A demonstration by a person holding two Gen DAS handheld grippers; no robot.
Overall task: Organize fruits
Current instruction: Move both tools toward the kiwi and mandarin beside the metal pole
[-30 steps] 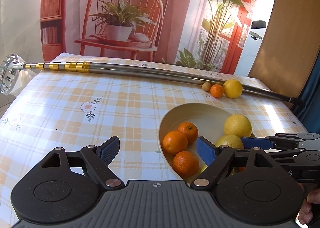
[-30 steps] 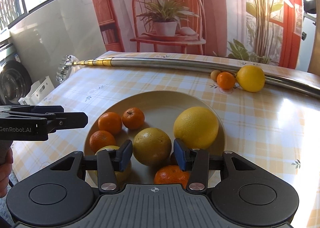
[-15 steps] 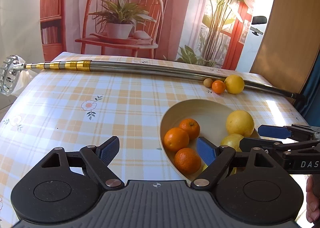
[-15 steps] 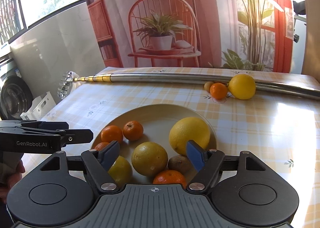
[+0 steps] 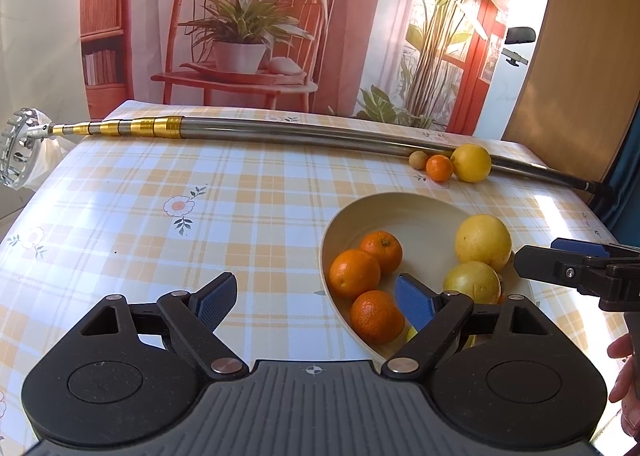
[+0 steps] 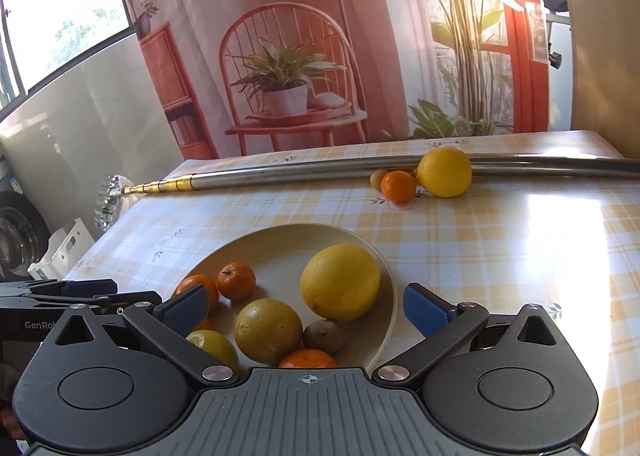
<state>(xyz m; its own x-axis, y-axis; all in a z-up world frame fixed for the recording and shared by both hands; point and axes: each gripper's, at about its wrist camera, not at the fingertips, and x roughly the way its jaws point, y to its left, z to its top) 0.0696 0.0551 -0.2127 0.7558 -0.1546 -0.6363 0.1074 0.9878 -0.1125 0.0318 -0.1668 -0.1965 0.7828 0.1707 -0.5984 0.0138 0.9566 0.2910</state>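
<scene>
A cream plate point(image 6: 280, 234) holds several fruits: a big yellow lemon point(image 6: 340, 282), a yellow-green citrus point(image 6: 268, 330), a kiwi point(image 6: 324, 336) and tangerines point(image 6: 236, 280). My right gripper point(image 6: 306, 310) hangs open just above the plate's near side, touching no fruit. My left gripper point(image 5: 316, 300) is open over the plate's left rim point(image 5: 326, 252), with three tangerines point(image 5: 354, 272) near its right finger. Far back on the table, a lemon point(image 5: 471, 163), a tangerine point(image 5: 439, 168) and a small brown fruit point(image 5: 417, 160) lie against a pole.
A long metal telescopic pole point(image 5: 300, 134) lies across the back of the checked tablecloth, its toothed head point(image 5: 18, 152) over the left edge. A white crate point(image 6: 60, 252) stands on the floor at the left. A person's hand point(image 5: 628, 376) shows at the right.
My right gripper, which was closed narrowly around the yellow-green citrus, has opened wide and drawn back; the fruit stays in the plate. The left gripper has shifted only slightly.
</scene>
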